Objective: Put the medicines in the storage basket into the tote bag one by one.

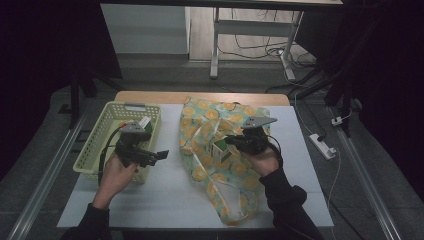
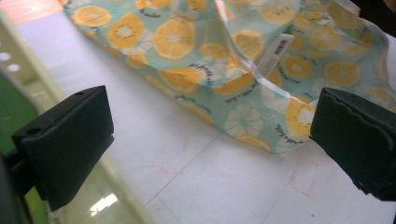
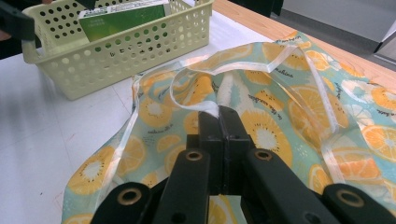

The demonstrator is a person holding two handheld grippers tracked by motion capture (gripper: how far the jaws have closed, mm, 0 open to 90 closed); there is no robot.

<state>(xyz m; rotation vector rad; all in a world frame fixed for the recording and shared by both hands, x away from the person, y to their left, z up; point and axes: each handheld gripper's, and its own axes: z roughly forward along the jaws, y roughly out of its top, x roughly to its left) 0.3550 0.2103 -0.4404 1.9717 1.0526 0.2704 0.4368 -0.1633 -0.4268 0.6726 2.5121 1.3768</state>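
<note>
A cloth bag (image 1: pixel 220 150) printed with orange slices on pale blue lies on the white table (image 1: pixel 165 195), its white-trimmed mouth facing the basket. A green and white box (image 1: pixel 218 148) shows inside that mouth. My right gripper (image 1: pixel 231 142) is shut on the bag's white trim (image 3: pixel 210 108), jaws (image 3: pixel 218 116) pressed together and lifting the edge. Beside the basket's right wall, my left gripper (image 1: pixel 162 154) is open and points at the bag; nothing is between its jaws (image 2: pixel 210 140). The bag (image 2: pixel 233 60) lies just beyond them.
A pale green perforated basket (image 1: pixel 100 150) stands at the table's left, with a green and white box (image 3: pixel 121 16) inside. Its rim (image 2: pixel 28 70) runs right beside my left jaw. A wooden strip (image 1: pixel 200 97) edges the table's far side.
</note>
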